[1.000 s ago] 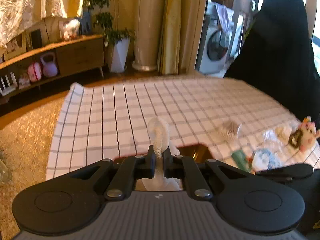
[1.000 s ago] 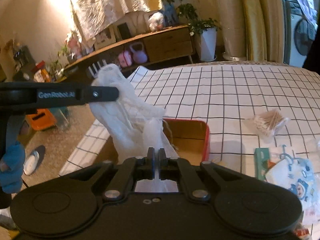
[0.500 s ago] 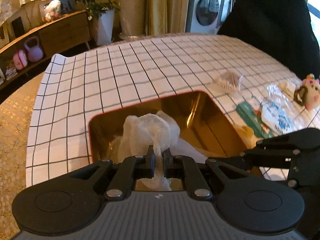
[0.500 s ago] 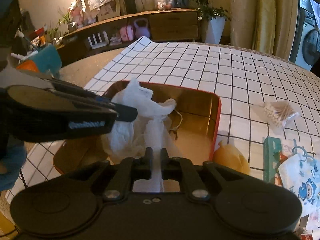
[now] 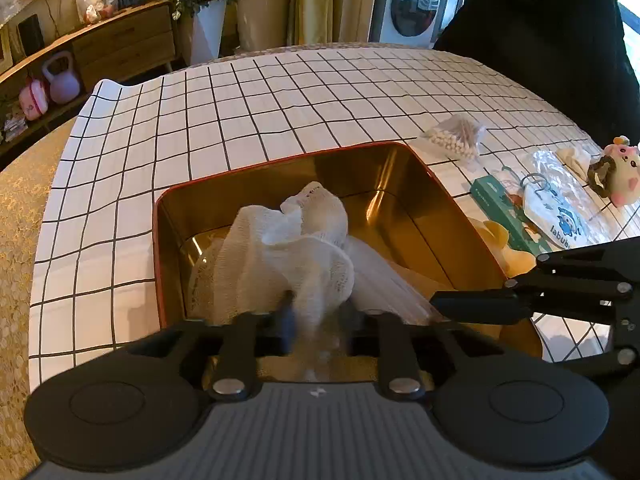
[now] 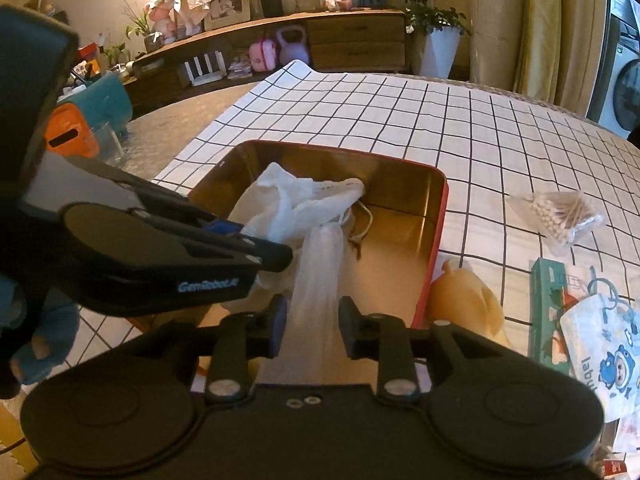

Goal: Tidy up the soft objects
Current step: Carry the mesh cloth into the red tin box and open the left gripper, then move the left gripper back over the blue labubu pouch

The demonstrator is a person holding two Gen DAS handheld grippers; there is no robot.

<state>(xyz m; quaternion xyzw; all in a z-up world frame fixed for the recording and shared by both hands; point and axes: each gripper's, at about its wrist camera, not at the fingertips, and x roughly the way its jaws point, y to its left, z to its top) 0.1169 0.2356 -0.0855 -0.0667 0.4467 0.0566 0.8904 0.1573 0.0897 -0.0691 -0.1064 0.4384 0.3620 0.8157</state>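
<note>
Both claws are opening, letting go of the white gauze bag [image 5: 296, 252], which now sits inside the gold tin [image 5: 400, 184]. Left claw [image 5: 316, 320], right claw [image 6: 312, 320]. Plush toy [image 5: 618, 176] and yellow squishy [image 6: 468, 300] still wait on the table [image 5: 280, 92].

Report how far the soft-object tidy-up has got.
Done: the white gauze cloth lies in the gold tin. In hand: left gripper and right gripper are opening, the cloth still between their pads. Left: the yellow plush, printed mask and pink plush remain on the checked tablecloth.
</note>
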